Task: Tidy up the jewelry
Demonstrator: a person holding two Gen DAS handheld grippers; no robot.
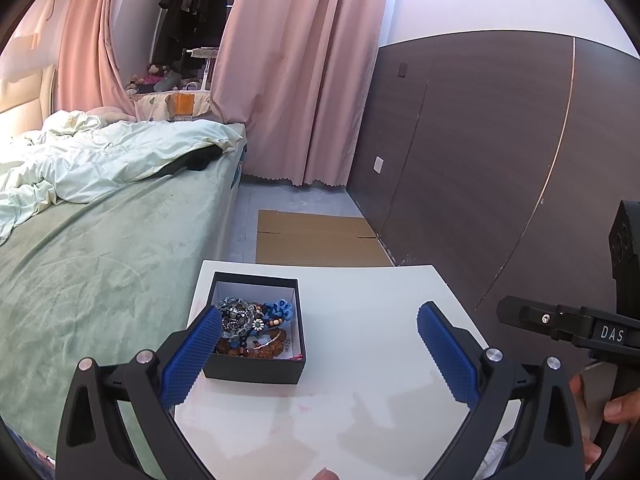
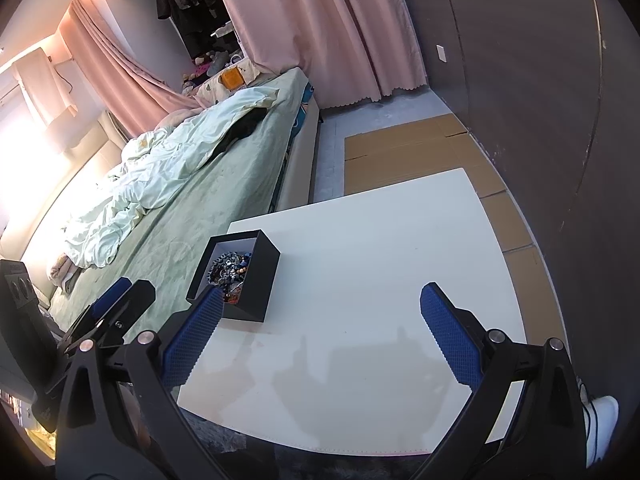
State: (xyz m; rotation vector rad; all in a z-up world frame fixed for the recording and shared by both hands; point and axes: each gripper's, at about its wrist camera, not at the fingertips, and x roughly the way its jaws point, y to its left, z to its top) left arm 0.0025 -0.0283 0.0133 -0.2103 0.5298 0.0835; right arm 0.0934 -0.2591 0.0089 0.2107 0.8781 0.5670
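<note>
Right now both my left gripper (image 1: pixel 320 330) and right gripper (image 2: pixel 322 314) hover with jaws apart, holding nothing. Jewelry (image 1: pixel 250 326) lies tangled inside the black box (image 1: pixel 256 374) on the tabletop (image 1: pixel 380 360); I'd descend straight into the box, pinching one strand.

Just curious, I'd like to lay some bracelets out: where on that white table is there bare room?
The white square table is bare everywhere right of the open black jewelry box, out to its far and right edges. The only crowded spot is the box by the left edge, heaped with beaded bracelets.
</note>
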